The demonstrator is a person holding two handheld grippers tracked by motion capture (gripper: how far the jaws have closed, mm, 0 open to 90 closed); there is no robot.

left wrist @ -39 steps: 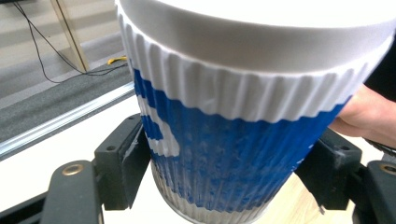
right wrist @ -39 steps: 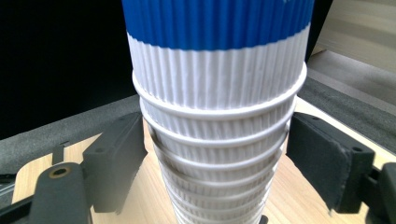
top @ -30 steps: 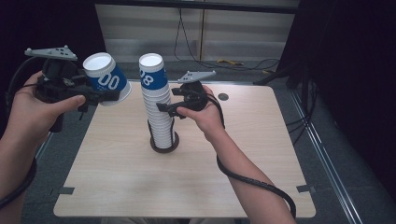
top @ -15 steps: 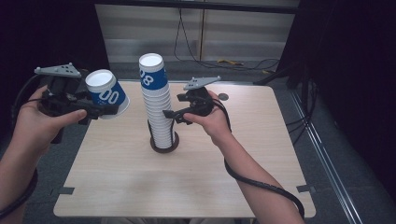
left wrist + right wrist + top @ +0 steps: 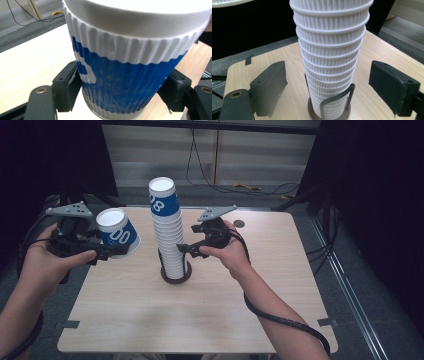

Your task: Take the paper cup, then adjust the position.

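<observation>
Your left gripper (image 5: 107, 251) sits at the left middle of the high view, clenched on a single blue-and-white cup (image 5: 118, 232) that tilts with its open mouth toward the upper left of the frame. In the left gripper view both black pads (image 5: 72, 86) press the ribbed blue band of that cup (image 5: 127, 72), one on each side, low on its wall — the white rim is at the top of that frame.

The stack of cups (image 5: 169, 232) stands upright in the middle of the high view, seated in a dark round holder (image 5: 175, 276) on the wooden table (image 5: 210, 310). The held cup hangs just to the left of the stack, apart from it.

Your right gripper (image 5: 186, 249) is just right of the stack, level with its lower half. Its jaws have just been opening — in the right gripper view the pads (image 5: 274, 82) stand released, clear of the stack (image 5: 329, 60) on both sides, with the stack between them and the holder's wire loop (image 5: 337, 100) at the bottom centre.
</observation>
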